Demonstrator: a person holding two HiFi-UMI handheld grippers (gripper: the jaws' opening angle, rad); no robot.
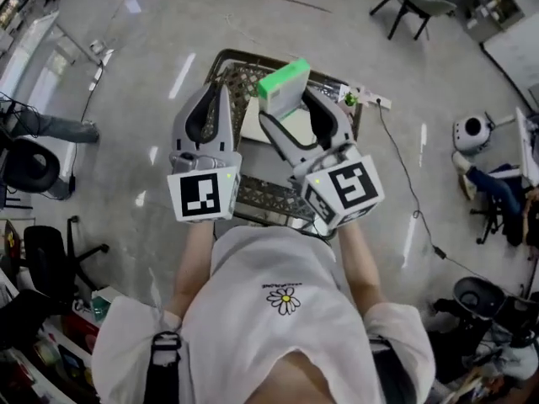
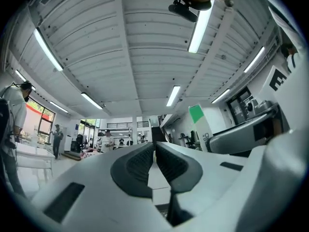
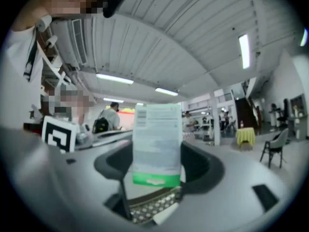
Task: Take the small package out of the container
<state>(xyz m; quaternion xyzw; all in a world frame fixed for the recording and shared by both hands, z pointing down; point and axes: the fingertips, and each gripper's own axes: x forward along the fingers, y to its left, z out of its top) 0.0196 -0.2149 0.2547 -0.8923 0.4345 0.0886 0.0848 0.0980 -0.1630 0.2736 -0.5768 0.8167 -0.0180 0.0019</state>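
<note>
clamping boxy green-white package [image 1: 283, 81], right tool [image 1: 288, 108] over wire-mesh container [image 1: 261, 196]

The floor [image 1: 253, 23] was pale grey and shiny, with reflections of the lamps on it. In the head view a dark chair [image 1: 418, 5] stood at 1 o'clock and a black office chair [image 1: 49, 257] at 9 o'clock. Overhead, a white ribbed ceiling [image 2: 96, 47] carried long tube lamps [image 2: 199, 30].
</note>
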